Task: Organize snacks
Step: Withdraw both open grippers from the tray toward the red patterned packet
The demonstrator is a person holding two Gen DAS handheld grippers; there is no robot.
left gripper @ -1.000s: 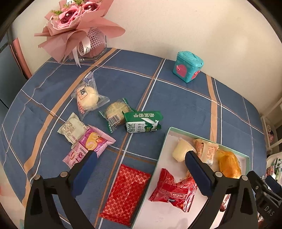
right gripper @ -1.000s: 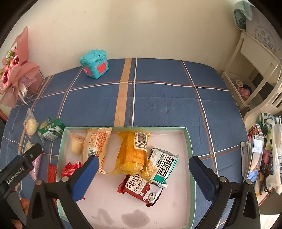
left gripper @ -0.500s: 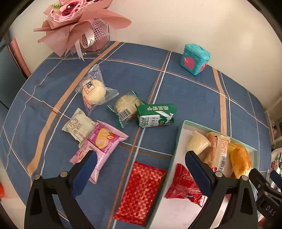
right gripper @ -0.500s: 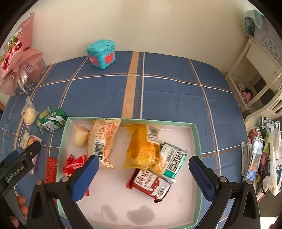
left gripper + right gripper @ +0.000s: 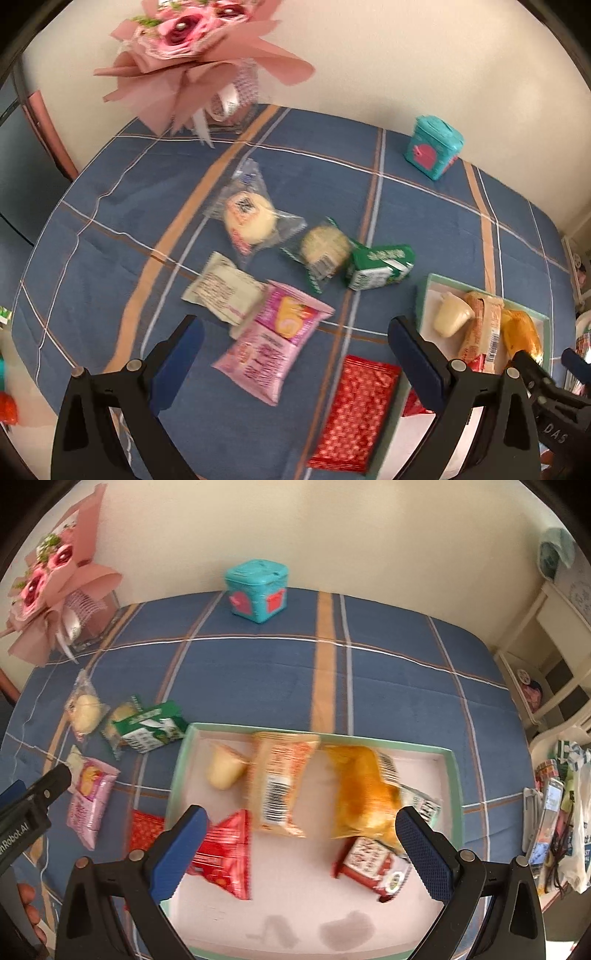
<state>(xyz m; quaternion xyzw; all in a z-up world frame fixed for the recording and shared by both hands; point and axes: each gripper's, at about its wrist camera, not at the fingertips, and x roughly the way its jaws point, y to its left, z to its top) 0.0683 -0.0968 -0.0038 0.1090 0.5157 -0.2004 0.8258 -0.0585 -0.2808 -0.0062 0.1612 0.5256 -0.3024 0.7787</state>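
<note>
The desk (image 5: 332, 177), under a blue plaid cloth, carries everything; the tray (image 5: 456, 775) sits toward its right edge and already holds several snacks: an orange pack (image 5: 280, 782), a yellow bun (image 5: 362, 794), a red pouch (image 5: 225, 853), a red-and-white carton (image 5: 369, 860) and a pale jelly cup (image 5: 223, 771); the sorting looks about half done. Loose on the cloth toward the left edge lie six more: a pink pack (image 5: 273, 343), a red foil pack (image 5: 356, 406) just beside the tray's left wall, a green milk carton (image 5: 380, 266), a clear-bagged bun (image 5: 251, 218), a green-wrapped cake (image 5: 321, 251) and a white pack (image 5: 223, 291).

The left claw (image 5: 291, 354) hangs above the pink pack with its jaws wide apart and empty, so the step in hand is judged to be reaching for the next loose snack; the right claw (image 5: 301, 849) hovers over the tray, also spread wide and holding nothing.

The next move calls for lowering the left claw so its fingers straddle the pink pack across its narrow width, closing gently on the soft wrapper, then carrying it right over the tray wall to a bare patch.
</note>
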